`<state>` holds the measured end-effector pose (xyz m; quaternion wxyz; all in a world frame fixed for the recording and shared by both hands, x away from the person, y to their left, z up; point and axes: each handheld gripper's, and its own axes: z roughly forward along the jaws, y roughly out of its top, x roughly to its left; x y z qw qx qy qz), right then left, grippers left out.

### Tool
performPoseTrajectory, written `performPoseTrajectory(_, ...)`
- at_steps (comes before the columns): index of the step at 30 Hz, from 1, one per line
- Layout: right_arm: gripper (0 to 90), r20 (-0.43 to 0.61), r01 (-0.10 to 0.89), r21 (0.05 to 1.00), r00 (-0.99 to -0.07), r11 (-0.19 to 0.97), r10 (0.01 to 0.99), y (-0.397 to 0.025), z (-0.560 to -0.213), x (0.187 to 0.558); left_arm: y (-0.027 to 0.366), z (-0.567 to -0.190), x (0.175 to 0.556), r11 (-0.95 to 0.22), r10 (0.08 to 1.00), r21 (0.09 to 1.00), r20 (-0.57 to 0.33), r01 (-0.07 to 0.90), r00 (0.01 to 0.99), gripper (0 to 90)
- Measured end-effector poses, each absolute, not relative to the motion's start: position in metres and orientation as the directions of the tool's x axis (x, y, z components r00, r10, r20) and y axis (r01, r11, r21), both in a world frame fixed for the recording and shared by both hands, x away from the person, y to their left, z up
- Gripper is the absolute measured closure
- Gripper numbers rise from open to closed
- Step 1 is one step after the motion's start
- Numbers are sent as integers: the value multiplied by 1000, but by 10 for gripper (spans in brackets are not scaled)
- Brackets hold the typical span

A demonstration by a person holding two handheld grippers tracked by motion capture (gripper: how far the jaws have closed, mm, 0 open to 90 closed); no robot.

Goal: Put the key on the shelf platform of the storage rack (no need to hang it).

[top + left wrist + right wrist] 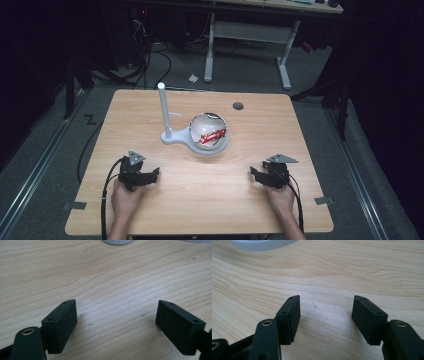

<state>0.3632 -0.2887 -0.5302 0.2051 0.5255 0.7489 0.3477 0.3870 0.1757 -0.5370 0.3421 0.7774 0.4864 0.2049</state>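
Note:
A white bowl [209,134] sits near the middle of the wooden table [150,115], joined to a white base with an upright post [163,111]. A red wrapped item [213,135] lies inside the bowl. My left gripper [150,176] rests low on the table at the front left, open, with bare wood between its jaws [116,315]. My right gripper [256,174] rests at the front right, also open and empty [325,312]. Both point toward the table's middle. The white base's edge [262,245] shows at the top of the right gripper view.
A small dark round hole [238,106] is set in the table at the back right. Bare wood lies between the two grippers and in front of the bowl. A white-legged desk [250,35] and cables stand on the floor behind.

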Motion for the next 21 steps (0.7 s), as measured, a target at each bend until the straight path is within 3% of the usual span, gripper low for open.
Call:
performPoseTrajectory(6, 381, -22, 631, 727, -373, 271, 927, -280, -531, 362, 176, -537, 387, -294, 896, 731, -13, 616, 443, 178)
performPoseTrajectory(21, 376, -20, 632, 727, -373, 270, 928, -281, -531, 362, 176, -537, 387, -295, 896, 731, -12, 616, 444, 178)
